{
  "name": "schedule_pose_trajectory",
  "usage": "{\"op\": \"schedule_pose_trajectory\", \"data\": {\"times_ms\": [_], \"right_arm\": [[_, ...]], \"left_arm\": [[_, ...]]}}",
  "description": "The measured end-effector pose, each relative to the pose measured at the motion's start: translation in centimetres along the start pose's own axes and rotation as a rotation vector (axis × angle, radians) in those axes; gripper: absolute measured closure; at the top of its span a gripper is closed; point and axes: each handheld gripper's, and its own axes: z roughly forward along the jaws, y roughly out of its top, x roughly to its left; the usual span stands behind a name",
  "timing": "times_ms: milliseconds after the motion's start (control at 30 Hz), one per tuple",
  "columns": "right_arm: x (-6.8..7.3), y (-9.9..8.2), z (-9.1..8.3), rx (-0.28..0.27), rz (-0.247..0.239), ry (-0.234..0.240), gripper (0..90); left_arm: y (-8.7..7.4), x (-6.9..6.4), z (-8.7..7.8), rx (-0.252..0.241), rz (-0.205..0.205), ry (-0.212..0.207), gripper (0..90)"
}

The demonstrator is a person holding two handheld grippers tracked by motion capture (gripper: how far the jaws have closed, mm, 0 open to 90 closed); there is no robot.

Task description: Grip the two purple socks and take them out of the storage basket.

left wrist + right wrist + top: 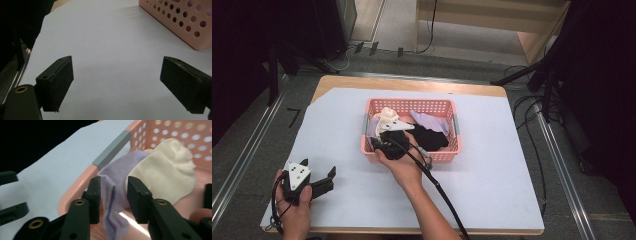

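Table top: wooden board (412, 83), covered almost wholly by a pale grey-white sheet (492, 165); bare wood along the far edge and far-left corner.
Floor: grey carpet (257, 150) around the table, metal rails on both sides, cables trailing at right.
Room: dark on both sides, black stand legs at far left and right, light wooden frame beyond the table.
Basket: pink perforated basket (447, 156) with grey handles, at the sheet's middle; holds cream, lilac and black socks.
Lilac sock: lilac sock (112, 195) draped over the basket's left rim, beside the cream sock (165, 172).
Right gripper: right gripper (113, 195) inside the basket, jaws part closed around the lilac sock; contact of pads and cloth not clear.
Left gripper: left gripper (116, 82) low over bare sheet near the front-left corner, jaws spread wide, nothing between.
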Motion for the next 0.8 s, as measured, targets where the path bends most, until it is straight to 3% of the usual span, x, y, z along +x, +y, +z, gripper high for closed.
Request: {"op": "schedule_pose_trajectory", "data": {"times_ms": [33, 67, 133, 233, 267, 300, 333, 367, 400, 433, 467, 500, 533, 567, 667, 700, 733, 767, 800], "right_arm": [[0.0, 0.0, 0.0, 0.0, 0.0, 0.0, 66.0], [0.2, 0.0, 0.1, 0.013, -0.025, -0.004, 77.8], [0.3, 0.1, 0.1, 0.033, -0.052, -0.022, 85.8], [0.1, 0.2, -0.3, 0.01, -0.051, -0.018, 86.9], [-0.1, 0.4, -1.1, -0.029, -0.045, -0.024, 87.1], [-0.1, 0.4, -1.1, -0.029, -0.045, -0.024, 87.1], [-0.5, 0.7, -2.2, -0.078, -0.034, -0.035, 87.1], [-0.5, 0.7, -2.2, -0.078, -0.034, -0.035, 87.1], [-1.0, 1.1, -3.6, -0.126, -0.017, -0.04, 87.1], [-1.0, 1.1, -3.6, -0.126, -0.017, -0.04, 87.1], [-1.7, 1.5, -5.3, -0.172, -0.01, -0.039, 87.1], [-1.7, 1.5, -5.3, -0.172, -0.01, -0.039, 87.1], [-2.5, 1.8, -7.3, -0.207, -0.002, -0.041, 87.0], [-2.5, 1.8, -7.3, -0.207, -0.002, -0.041, 87.0], [-4.8, 1.6, -10.7, -0.249, 0.021, -0.092, 87.0], [-4.8, 1.6, -10.7, -0.249, 0.021, -0.092, 87.0], [-6.6, 1.2, -11.9, -0.263, 0.053, -0.132, 87.0], [-6.6, 1.2, -11.9, -0.263, 0.053, -0.132, 87.0], [-8.6, 0.5, -12.8, -0.272, 0.125, -0.185, 87.0]], "left_arm": [[0.0, 0.0, 0.0, 0.0, 0.0, 0.0, 12.6], [0.0, 0.0, 0.0, 0.005, -0.002, -0.004, 12.6], [0.0, 0.1, 0.0, 0.007, -0.001, -0.003, 12.6], [0.0, 0.1, 0.0, 0.005, -0.003, -0.002, 12.6], [0.0, 0.1, -0.1, 0.006, -0.003, -0.003, 12.6], [0.0, 0.1, -0.1, 0.006, -0.003, -0.003, 12.6], [0.0, 0.1, 0.0, 0.002, -0.002, -0.001, 12.6], [0.0, 0.1, 0.0, 0.002, -0.002, -0.001, 12.6], [0.0, 0.1, -0.1, 0.007, -0.001, -0.001, 12.6], [0.0, 0.1, -0.1, 0.007, -0.001, -0.001, 12.6], [0.0, 0.1, -0.1, 0.008, 0.001, 0.0, 12.6], [0.0, 0.1, -0.1, 0.006, -0.005, -0.001, 12.6], [0.0, 0.1, 0.0, 0.005, -0.003, -0.001, 12.6], [0.0, 0.1, 0.0, 0.005, -0.003, -0.001, 12.6], [0.0, 0.0, 0.0, 0.004, 0.0, -0.001, 12.6], [0.0, 0.0, 0.0, 0.004, 0.0, -0.001, 12.6], [0.0, 0.0, 0.0, -0.004, -0.005, 0.001, 12.6], [0.0, 0.0, 0.0, -0.004, -0.005, 0.001, 12.6], [0.0, 0.0, 0.0, -0.004, 0.001, 0.002, 12.7]]}}
